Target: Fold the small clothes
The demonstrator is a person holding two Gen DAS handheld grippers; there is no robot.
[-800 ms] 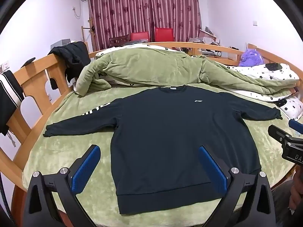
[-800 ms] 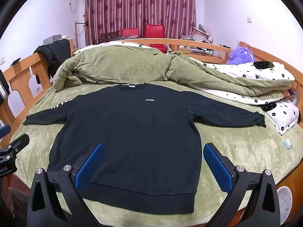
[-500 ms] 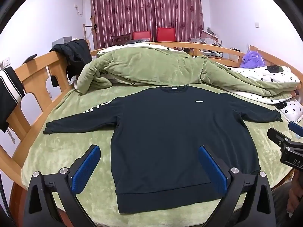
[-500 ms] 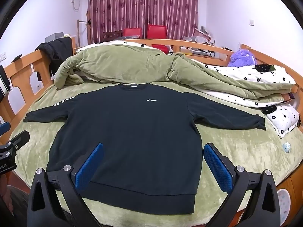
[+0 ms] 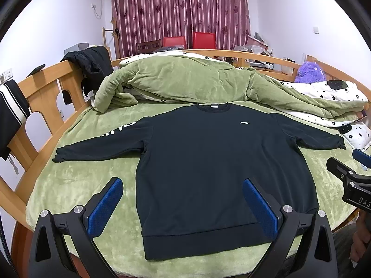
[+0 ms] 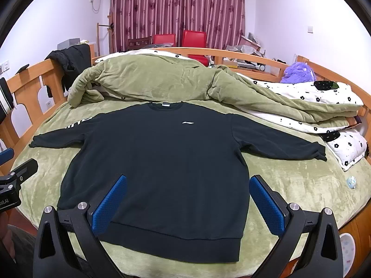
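Observation:
A black long-sleeved sweatshirt (image 5: 208,162) lies flat and face up on the green bedspread, both sleeves spread out, hem toward me. It also shows in the right wrist view (image 6: 162,162). My left gripper (image 5: 183,199) is open and empty, held above the hem's left part. My right gripper (image 6: 187,197) is open and empty above the hem's right part. The right gripper's side shows at the right edge of the left wrist view (image 5: 347,176); the left gripper's side shows at the left edge of the right wrist view (image 6: 16,173).
A bunched green quilt (image 5: 185,78) lies behind the collar. White flowered bedding (image 6: 324,106) is piled at the right. A wooden bed rail (image 5: 46,88) with dark clothes hung on it runs along the left. A small light object (image 6: 351,181) lies on the bedspread at right.
Both grippers have risen slightly and drawn back a little, so the sweatshirt sits a bit lower in view. The sweatshirt has not moved. Both grippers stay open.

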